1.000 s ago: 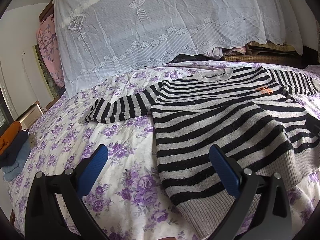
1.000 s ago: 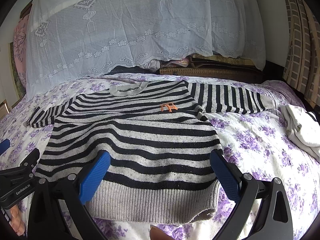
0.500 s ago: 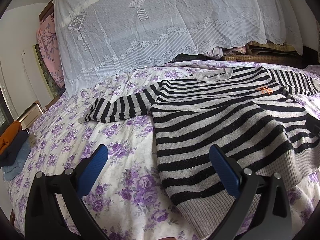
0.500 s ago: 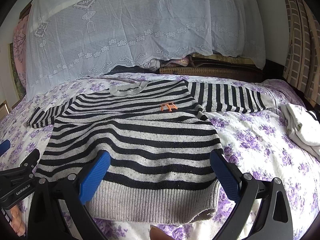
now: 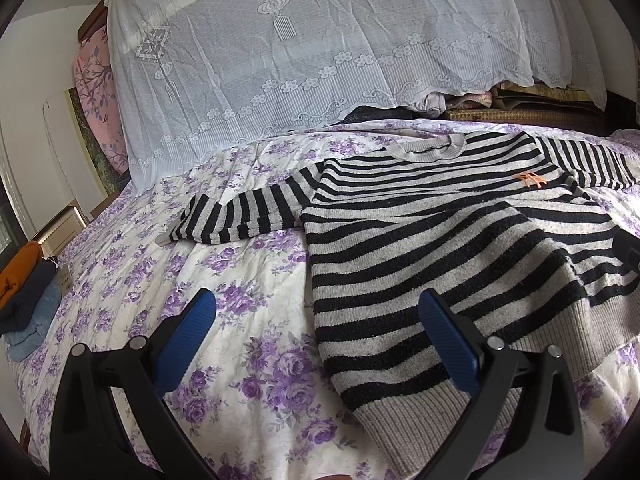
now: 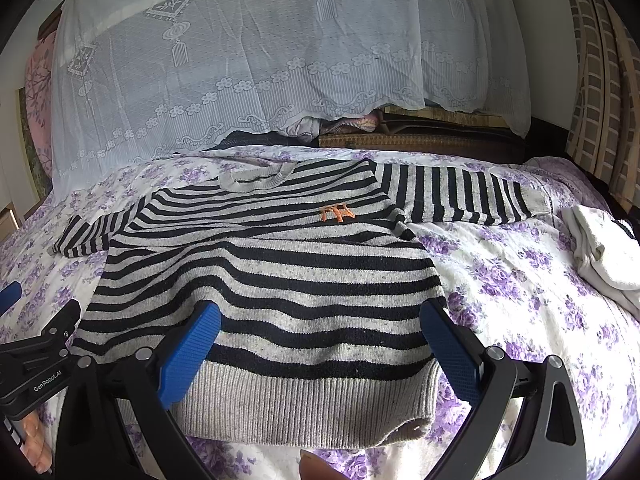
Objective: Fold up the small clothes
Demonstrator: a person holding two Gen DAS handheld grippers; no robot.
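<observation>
A black-and-grey striped sweater (image 6: 272,268) with a small orange logo (image 6: 337,213) lies flat on the purple-flowered bedspread (image 6: 520,280), both sleeves spread out to the sides. My right gripper (image 6: 320,344) hovers open over the sweater's grey ribbed hem, holding nothing. In the left wrist view the same sweater (image 5: 440,248) fills the right half, its left sleeve (image 5: 244,216) stretching toward the middle. My left gripper (image 5: 318,330) is open over the sweater's lower left edge, empty. The left gripper's body also shows at the lower left of the right wrist view.
A white lace cloth (image 6: 260,48) drapes over piled bedding behind the bed. A white garment (image 6: 600,256) lies on the bedspread at the right. Folded orange, dark and blue clothes (image 5: 24,292) are stacked off the bed's left side. A hand (image 6: 36,444) holds the left gripper.
</observation>
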